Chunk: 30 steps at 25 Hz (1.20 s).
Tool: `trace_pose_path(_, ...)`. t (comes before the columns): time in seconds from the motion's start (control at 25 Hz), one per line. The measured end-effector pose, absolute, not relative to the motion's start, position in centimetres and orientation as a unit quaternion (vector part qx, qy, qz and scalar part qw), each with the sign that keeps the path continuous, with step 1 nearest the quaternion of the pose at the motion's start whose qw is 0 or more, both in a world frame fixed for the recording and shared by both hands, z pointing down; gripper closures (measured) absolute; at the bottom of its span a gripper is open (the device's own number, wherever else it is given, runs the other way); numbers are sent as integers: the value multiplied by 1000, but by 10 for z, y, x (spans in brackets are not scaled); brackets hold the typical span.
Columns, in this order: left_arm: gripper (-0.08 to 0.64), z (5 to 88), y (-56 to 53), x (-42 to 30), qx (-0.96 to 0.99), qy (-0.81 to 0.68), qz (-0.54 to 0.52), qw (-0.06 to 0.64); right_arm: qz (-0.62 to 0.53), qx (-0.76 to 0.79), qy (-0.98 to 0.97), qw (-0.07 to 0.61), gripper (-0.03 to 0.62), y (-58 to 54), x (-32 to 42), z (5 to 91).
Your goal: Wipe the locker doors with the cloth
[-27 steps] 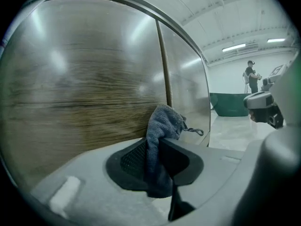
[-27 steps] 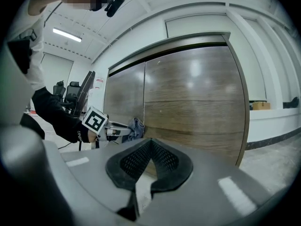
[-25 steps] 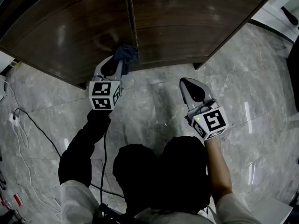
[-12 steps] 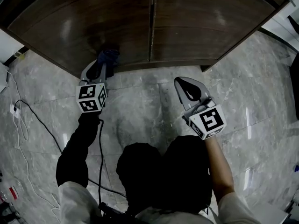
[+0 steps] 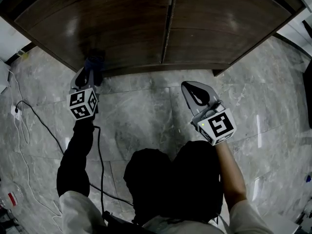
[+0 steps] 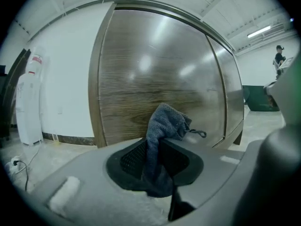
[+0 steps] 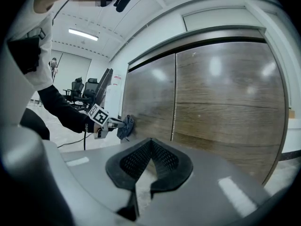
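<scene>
Head view, item list. Left tool [image 5: 90, 71]: jaws narrow, clamped on dark blue cloth [image 5: 94, 61]; marker cube faced camera, dark sleeve [image 5: 78, 150] behind it. Cloth: bunched, pressed vs. lower part of left door [image 5: 107, 28], near that door's outer left edge, just above floor [image 5: 141, 116]. Right tool [image 5: 189, 85]: jaws together at tips, nothing btwn them; hung over floor, apart from right door [image 5: 229, 18]. Locker doors: 2 pcs, dark brown wood grain, glossy w/ light reflections, both closed, thin vertical seam btwn. Floor: grey marble-look tiles; black cable [image 5: 100, 160] lay beside sleeve. Left gripper view: cloth [image 6: 162, 126] was pinched upright btwn pads of left tool [image 6: 157, 147], upper end flopped fwd toward door, small loop at its right; white wall stood left of locker. Right gripper view: right tool [image 7: 151, 140] closed, empty; left tool [image 7: 120, 124] & cloth [image 7: 126, 127] showed at far left, cloth against left door [image 7: 148, 98].
</scene>
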<state>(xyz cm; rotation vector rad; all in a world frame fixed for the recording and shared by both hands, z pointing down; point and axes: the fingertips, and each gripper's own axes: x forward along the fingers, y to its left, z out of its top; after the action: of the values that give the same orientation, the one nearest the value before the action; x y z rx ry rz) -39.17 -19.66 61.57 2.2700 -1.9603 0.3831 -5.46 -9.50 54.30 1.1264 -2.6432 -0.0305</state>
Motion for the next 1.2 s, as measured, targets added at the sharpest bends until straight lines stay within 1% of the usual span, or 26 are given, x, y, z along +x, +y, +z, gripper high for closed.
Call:
trace_pose_path(0.36, 479, 620, -185, -445, 710, -690, 117, 75, -17, 321, -936, 143, 588, -81, -98, 539)
trace_pose_path(0.72, 479, 604, -151, -462, 695, -707, 104, 77, -28, 290, -947, 134, 586, -73, -118, 535)
trace_pose_path(0.96, 479, 591, -123, -422, 722, -681, 90, 85, -32, 293, -947, 131, 587, -65, -103, 529)
trace_pose_path(1.08, 479, 577, -118, -380, 744, -659, 74, 81, -27, 300, -945, 125, 588, -61, -86, 528)
trace_pose_path(1.2, 479, 562, -120, -320, 779, -620, 66, 68, -20, 313, -942, 116, 588, -59, -61, 530)
